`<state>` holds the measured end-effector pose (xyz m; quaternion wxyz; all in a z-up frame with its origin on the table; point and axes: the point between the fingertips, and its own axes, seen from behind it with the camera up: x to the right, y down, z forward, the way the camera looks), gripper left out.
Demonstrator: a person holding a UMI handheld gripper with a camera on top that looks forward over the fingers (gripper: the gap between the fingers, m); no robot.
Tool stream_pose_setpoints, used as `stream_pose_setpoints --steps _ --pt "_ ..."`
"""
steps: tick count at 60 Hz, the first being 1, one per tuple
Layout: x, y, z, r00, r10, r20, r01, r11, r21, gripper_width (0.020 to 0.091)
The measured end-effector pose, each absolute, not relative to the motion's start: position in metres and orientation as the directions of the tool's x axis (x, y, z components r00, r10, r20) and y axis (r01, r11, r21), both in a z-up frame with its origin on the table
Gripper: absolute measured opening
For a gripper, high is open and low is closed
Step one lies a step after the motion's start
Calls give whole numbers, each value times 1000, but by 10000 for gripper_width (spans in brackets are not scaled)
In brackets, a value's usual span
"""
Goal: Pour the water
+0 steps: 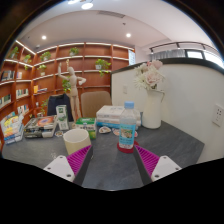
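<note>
The gripper (pixel 113 160), its ribbed magenta pads (pixel 79 158) spread wide and holding nothing, faces a clear plastic water bottle (pixel 127 125) standing upright on the smooth grey table (pixel 110 170) at twelve o'clock, a pale cylindrical cup (pixel 76 140) at ten o'clock.

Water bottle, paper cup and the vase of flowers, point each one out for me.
Water bottle (pixel 127 128): gripper view, on its label, just ahead of the fingers.
Paper cup (pixel 76 141): gripper view, on its side wall.
Vase of flowers (pixel 152 108): gripper view, on the white vase body.
</note>
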<state>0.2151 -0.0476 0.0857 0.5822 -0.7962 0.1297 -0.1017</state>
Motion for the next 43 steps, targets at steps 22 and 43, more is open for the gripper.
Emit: stream_pose_setpoints --steps 22,43 --pt "102 -105 141 994 -112 -15 -42 -244 -969 842" --pt "76 -114 151 997 -72 12 -6 -241 -970 843"
